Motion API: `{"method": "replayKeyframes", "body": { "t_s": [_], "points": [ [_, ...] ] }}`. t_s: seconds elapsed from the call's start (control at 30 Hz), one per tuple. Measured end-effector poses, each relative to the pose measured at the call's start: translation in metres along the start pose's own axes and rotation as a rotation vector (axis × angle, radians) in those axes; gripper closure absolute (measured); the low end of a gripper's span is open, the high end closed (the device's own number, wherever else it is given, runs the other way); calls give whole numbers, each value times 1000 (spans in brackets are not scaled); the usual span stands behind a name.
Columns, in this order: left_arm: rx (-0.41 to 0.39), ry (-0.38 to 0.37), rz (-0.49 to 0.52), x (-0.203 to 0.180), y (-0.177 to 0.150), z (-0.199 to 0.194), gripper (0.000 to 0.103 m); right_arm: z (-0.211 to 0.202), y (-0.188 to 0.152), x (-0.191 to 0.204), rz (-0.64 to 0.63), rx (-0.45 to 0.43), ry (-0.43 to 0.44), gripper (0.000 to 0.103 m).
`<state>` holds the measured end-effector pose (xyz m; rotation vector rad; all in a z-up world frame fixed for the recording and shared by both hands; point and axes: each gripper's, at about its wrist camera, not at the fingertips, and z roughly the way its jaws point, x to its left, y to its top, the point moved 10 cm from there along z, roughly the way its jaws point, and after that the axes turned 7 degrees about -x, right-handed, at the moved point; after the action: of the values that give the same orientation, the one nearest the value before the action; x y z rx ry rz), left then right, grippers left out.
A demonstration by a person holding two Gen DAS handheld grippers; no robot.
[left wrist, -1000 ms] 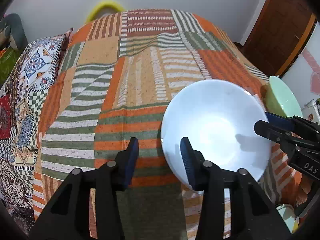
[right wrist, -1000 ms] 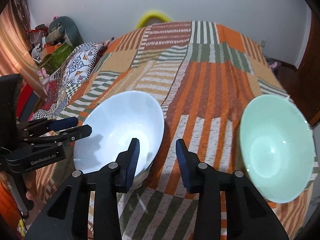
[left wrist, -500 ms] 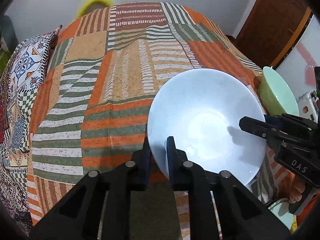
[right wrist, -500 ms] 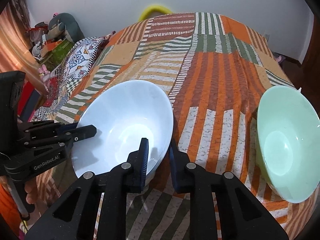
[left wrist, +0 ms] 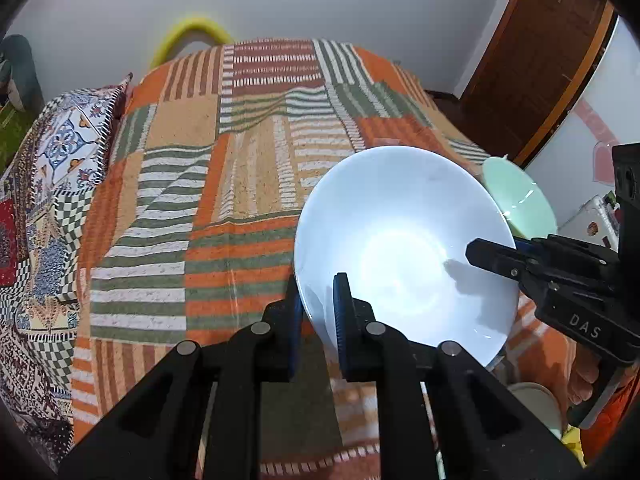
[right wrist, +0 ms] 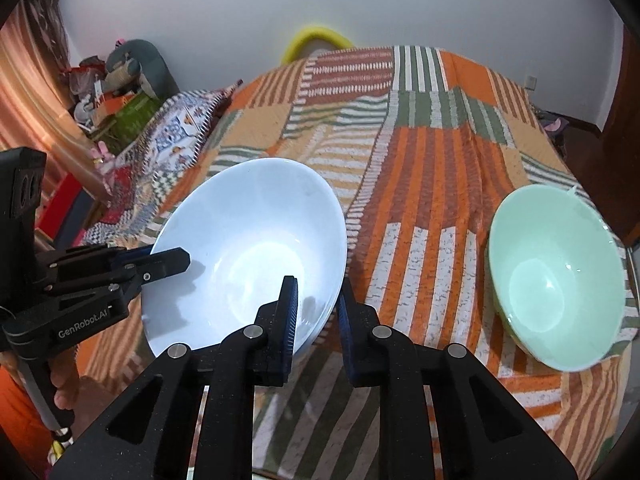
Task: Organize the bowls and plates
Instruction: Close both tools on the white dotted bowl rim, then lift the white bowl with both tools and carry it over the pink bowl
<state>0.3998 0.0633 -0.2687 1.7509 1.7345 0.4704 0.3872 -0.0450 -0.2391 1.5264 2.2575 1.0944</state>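
A pale blue-white bowl (left wrist: 404, 256) is held between both grippers above the striped bedspread; it also shows in the right wrist view (right wrist: 248, 256). My left gripper (left wrist: 318, 312) is shut on its left rim. My right gripper (right wrist: 318, 316) is shut on its right rim, and shows from the side in the left wrist view (left wrist: 500, 258). The left gripper also shows in the right wrist view (right wrist: 168, 262). A mint green bowl (right wrist: 556, 276) sits on the bedspread to the right, and its rim shows in the left wrist view (left wrist: 520, 200).
The orange, green and white striped bedspread (right wrist: 420, 152) covers the bed. A patterned pillow (left wrist: 60, 152) lies at the left. A brown door (left wrist: 536, 52) stands at the far right. Clutter and a curtain (right wrist: 28, 92) are at the left.
Both grippers closed onto opposite rims of the blue-white bowl and have raised it slightly, tilting it. The mint bowl has not moved.
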Motion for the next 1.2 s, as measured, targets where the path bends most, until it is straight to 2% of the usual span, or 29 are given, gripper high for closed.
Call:
{"method": "replayKeyframes", "body": {
  "t_s": [0.23, 0.53, 0.93, 1.2],
  "points": [
    [-60, 15, 25, -13, -3, -54, 89, -34, 8, 19, -18, -53, 10, 85],
    [-111, 22, 10, -23, -17, -120, 89, -74, 8, 46, -50, -104, 33, 85],
    [-171, 64, -28, -18, -56, -201, 89, -107, -16, 88, -99, -128, 95, 85],
    [-181, 105, -54, -6, -86, -231, 89, -118, -33, 116, -131, -123, 136, 85]
  ]
}}
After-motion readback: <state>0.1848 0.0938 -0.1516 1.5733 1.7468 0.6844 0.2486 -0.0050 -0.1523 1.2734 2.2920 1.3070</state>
